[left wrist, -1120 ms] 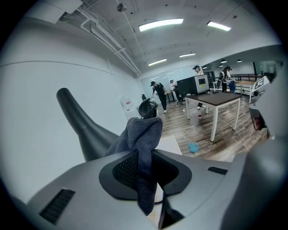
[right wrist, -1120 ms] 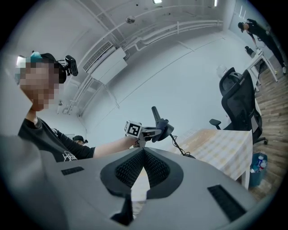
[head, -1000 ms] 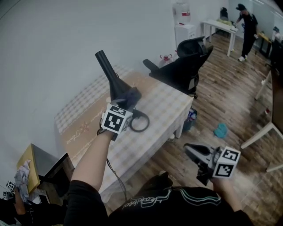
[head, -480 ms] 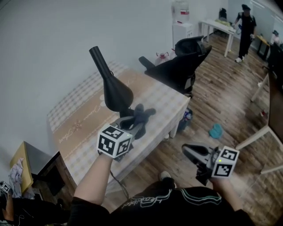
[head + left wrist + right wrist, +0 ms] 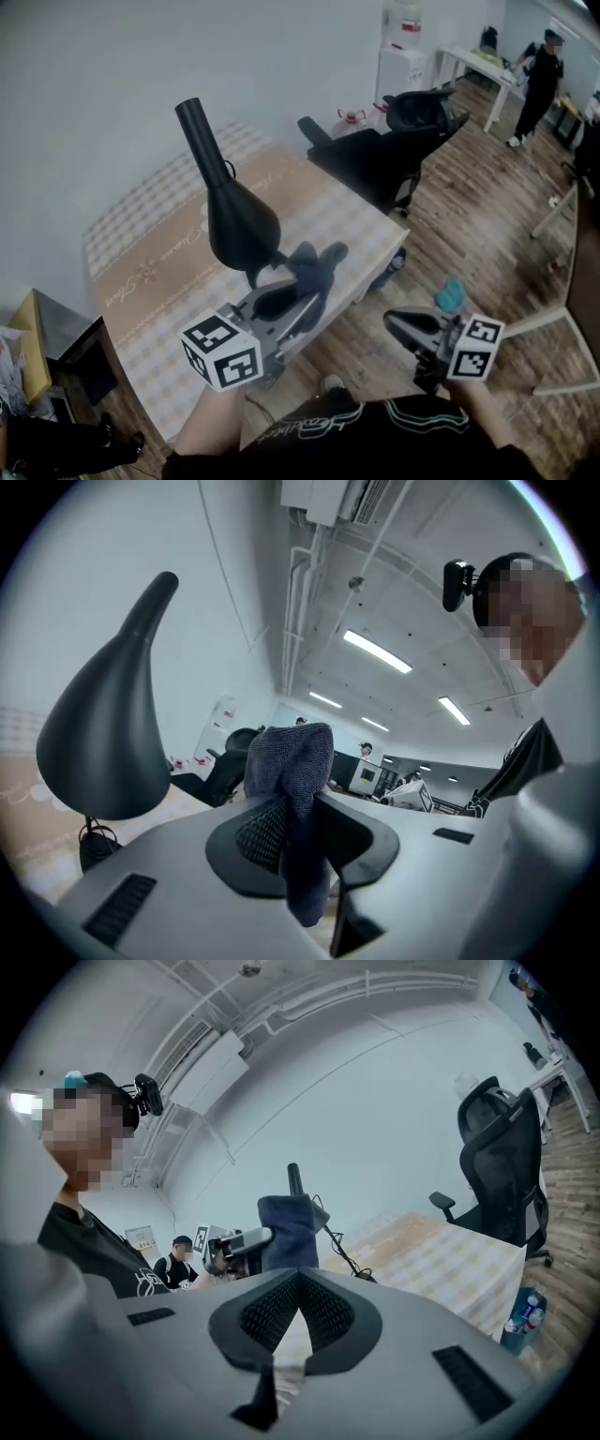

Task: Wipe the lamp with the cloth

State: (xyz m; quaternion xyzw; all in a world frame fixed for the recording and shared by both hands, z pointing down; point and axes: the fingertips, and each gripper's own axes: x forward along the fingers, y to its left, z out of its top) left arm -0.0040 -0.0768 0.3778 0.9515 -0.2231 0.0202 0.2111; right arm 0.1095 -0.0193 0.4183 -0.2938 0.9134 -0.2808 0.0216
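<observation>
Left gripper (image 5: pixel 298 298) jaws clamp the nubby dark-blue cloth (image 5: pixel 292 771), bunched at 4 o'clock of the smooth black bell-shaped lamp (image 5: pixel 239 225); right gripper (image 5: pixel 401 323) jaws pressed together, empty.

Lamp shade (image 5: pixel 242 223) hangs just beyond the left gripper (image 5: pixel 309 287) and its clamped cloth (image 5: pixel 316 265), barring the way ahead. Open tabletop (image 5: pixel 141 272) lies left; office chair (image 5: pixel 389 155) crowds far corner.

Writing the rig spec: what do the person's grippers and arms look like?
The two are alike. The left gripper and right gripper have grey plastic bodies, black mesh-textured pads, and a white cube with black square markers. The forearms are bare, and the person wears a black top with pale print.
</observation>
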